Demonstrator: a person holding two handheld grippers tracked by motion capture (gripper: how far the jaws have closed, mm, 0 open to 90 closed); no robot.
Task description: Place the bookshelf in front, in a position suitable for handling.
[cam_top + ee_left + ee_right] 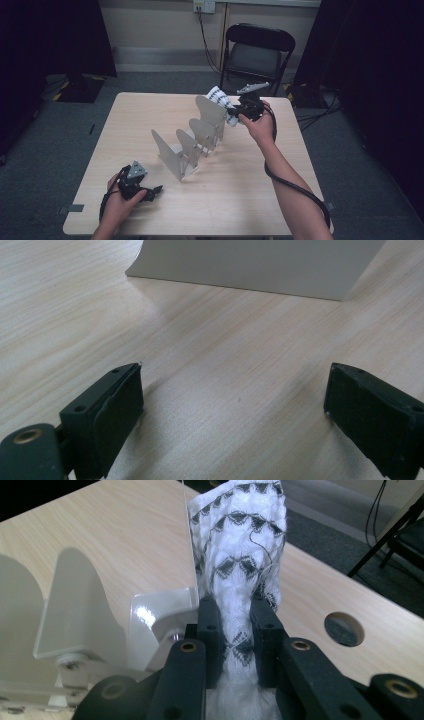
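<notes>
Jaws of right gripper (235, 630) nearly closed, pinching white knitted cloth (240, 540) w/ black scallop pattern across a bunched mid-section; fabric squeezed narrow between pads, flaring wider above and below. In high view, right gripper (234, 114) up at far end of table (100, 150), cloth (220, 100) hanging at tall end plate of divider rack (192, 140), apparently touching or just beside its top edge; can't tell if any part sits in a slot yet. Handling call: light, soft, fully limp, prob. fuzzy/grippy not slippery, so low slip risk but zero stiffness — free ends will droop and drag. Loose black thread visible on knit, snag risk on thin plate edges. Best hold: bunched middle as now, or nearer leading edge if feeding into a slot; avoid single-layer pinch at hem, likely to stretch. Rack plates thin, stiff, upright, looks light, could shift if cloth pulls on it. Left gripper (235, 410) wide open, nothing between pads (120, 410), low over bare tabletop (215, 340) just short of nearest rack plate (250, 265); in high view left gripper (147, 192) near front-left corner, free to steady rack base if needed.
</notes>
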